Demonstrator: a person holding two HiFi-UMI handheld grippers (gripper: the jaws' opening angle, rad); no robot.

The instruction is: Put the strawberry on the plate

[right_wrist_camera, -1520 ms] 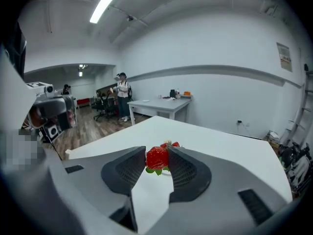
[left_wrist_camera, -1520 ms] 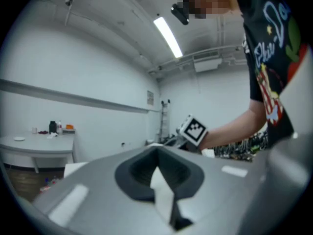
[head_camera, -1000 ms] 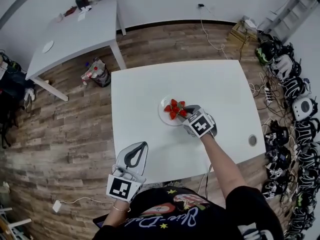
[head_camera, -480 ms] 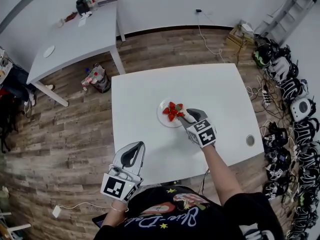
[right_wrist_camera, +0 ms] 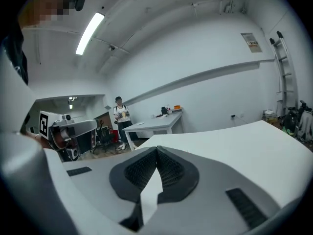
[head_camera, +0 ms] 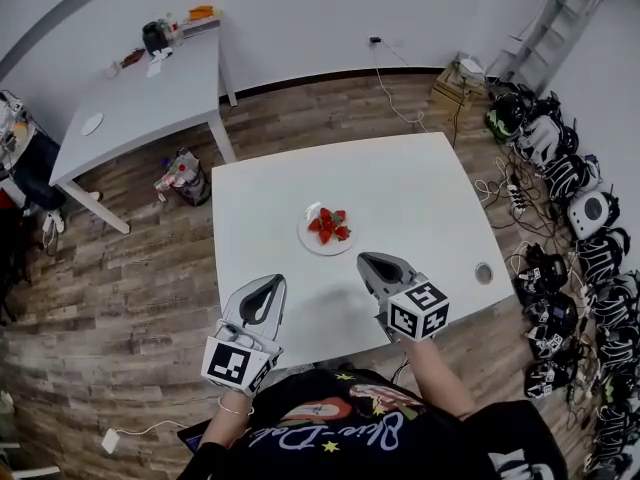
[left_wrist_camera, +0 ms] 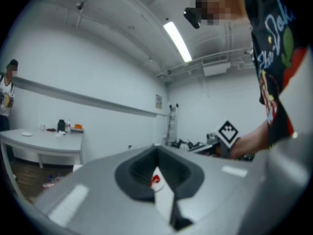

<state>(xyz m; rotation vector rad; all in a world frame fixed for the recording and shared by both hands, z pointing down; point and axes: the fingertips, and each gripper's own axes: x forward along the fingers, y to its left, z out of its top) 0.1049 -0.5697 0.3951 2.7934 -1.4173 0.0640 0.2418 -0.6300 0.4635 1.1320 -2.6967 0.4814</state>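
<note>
Both tongs are off the plate and sit low over the near edge of the tabletop [head_camera: 420, 198]. Left tongs [head_camera: 264, 284] are at the near-left, marker cube toward the person, nose pointing far and a bit right. The left wrist comes up from the bottom of the head view. Left gripper view: left tongs' [left_wrist_camera: 157, 153] jaws are together and hold nothing. A red speck of strawberries [left_wrist_camera: 155, 180] shows through the slot below the tips. Right tongs [head_camera: 368, 261] are at the near-right, nose pointing far-left toward the plate [head_camera: 305, 238], with the right forearm [head_camera: 437, 373] running back to the person. Right gripper view: right tongs' [right_wrist_camera: 157, 151] jaws are closing, pads meeting, nothing between them, only white tabletop in the slot. The two noses angle in toward each other, the right one nearer the plate, neither touching it. Strawberries [head_camera: 328, 225] lie as a small red cluster on the white plate, mid-tabletop, far of both tongs. A second table [head_camera: 140, 88] stands far left, well apart.
</note>
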